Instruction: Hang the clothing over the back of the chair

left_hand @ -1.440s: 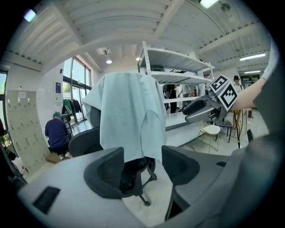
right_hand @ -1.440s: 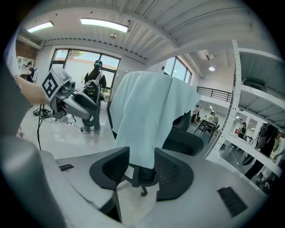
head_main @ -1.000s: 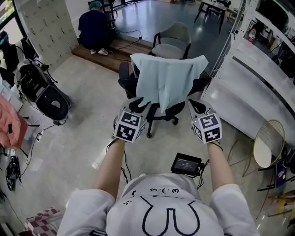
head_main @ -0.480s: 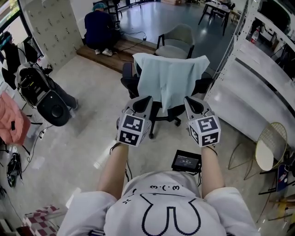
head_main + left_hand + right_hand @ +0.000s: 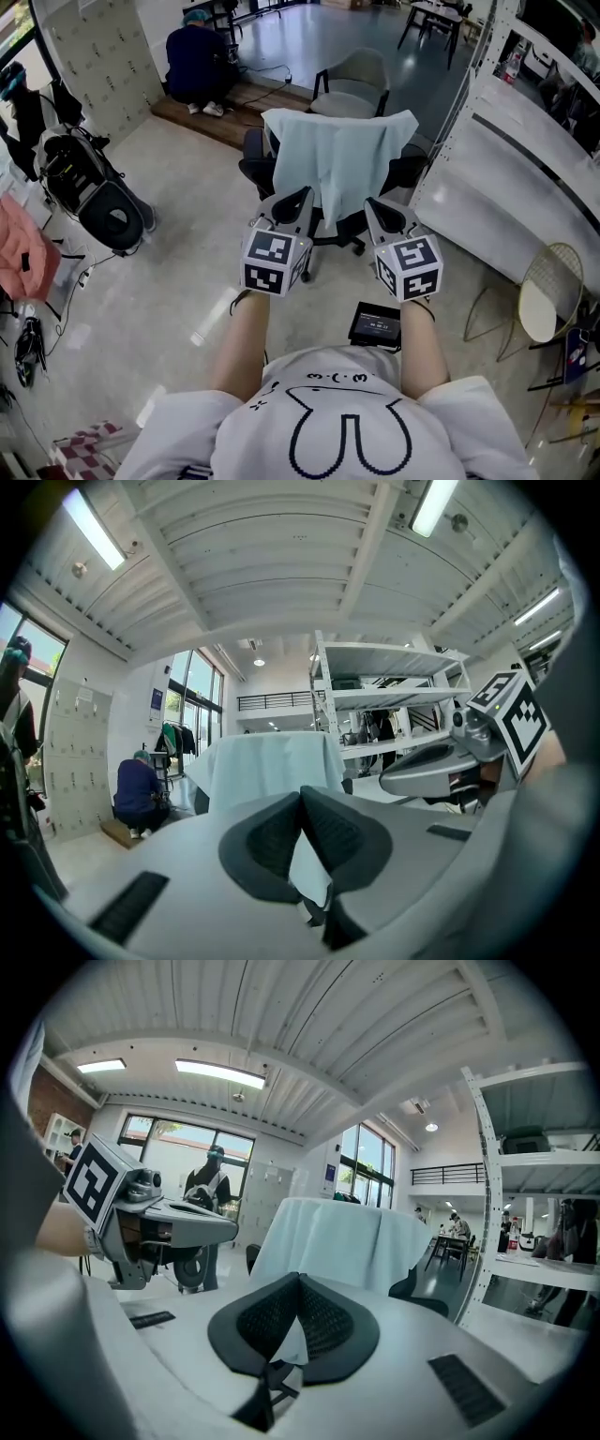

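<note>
Clothing (image 5: 339, 155) is in neither tool — it hangs on the chair (image 5: 251, 159) ahead. Nearest, the left gripper (image 5: 291, 203) and the right gripper (image 5: 382, 214) are held out side by side above the floor (image 5: 169, 281), both pointing at the chair and well clear of it. Each gripper's own view shows its jaws pressed together at the tips with nothing between them. The pale cloth seen past them is the clothing farther off. The left jaws have just been closing, on nothing.

Beyond the grippers stands the black chair. The pale blue-green clothing is draped over the top edge of its back and falls down the near side, with a corner sticking out at each side. Farther back is a pale armchair (image 5: 352, 84), and to its left a person (image 5: 194, 61) crouches by the wall.

The clothing looks light, soft and limp. I judge it would slide off if tugged from one side, so any straightening is best done by pinching both top corners at the chair's shoulders.

Against a second ago, both grippers sit higher and closer together. The left jaws — then spread — are now together, and the clothing lies as it did.
</note>
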Demonstrator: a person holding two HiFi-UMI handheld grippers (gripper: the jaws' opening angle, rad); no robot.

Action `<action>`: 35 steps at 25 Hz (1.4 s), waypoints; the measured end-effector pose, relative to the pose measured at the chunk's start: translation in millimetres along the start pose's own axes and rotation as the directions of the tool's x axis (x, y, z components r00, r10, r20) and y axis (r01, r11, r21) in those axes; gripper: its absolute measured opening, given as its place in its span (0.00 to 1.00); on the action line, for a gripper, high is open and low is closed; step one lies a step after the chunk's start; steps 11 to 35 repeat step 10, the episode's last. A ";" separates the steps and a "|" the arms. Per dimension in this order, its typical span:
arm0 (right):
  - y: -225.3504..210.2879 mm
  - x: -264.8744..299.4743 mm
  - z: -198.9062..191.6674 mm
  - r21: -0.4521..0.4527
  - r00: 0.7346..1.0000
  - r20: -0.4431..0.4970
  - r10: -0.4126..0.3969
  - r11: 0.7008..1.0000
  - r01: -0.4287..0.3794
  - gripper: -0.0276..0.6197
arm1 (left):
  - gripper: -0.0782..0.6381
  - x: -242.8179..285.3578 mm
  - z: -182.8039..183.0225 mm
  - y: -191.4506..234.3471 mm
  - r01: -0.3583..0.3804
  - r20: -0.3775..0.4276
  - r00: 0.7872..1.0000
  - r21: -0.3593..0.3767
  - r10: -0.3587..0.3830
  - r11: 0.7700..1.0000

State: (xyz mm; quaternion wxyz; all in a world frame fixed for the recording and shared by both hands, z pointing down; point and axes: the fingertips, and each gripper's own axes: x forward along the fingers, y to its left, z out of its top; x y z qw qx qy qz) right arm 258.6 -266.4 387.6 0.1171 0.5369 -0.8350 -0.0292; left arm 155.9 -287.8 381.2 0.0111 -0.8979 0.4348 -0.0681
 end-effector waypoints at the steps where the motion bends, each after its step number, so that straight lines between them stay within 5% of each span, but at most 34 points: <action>1: 1.6 -0.6 0.7 -0.003 1.000 0.000 0.003 1.000 -0.003 0.03 | 0.14 0.0 1.7 -2.3 0.005 0.005 1.000 0.001 -0.005 1.000; 35: -3.7 -2.8 13.0 0.053 0.998 0.063 -0.027 0.998 0.024 0.03 | 0.14 1.3 20.7 -13.4 0.028 0.054 0.998 -0.008 -0.027 1.000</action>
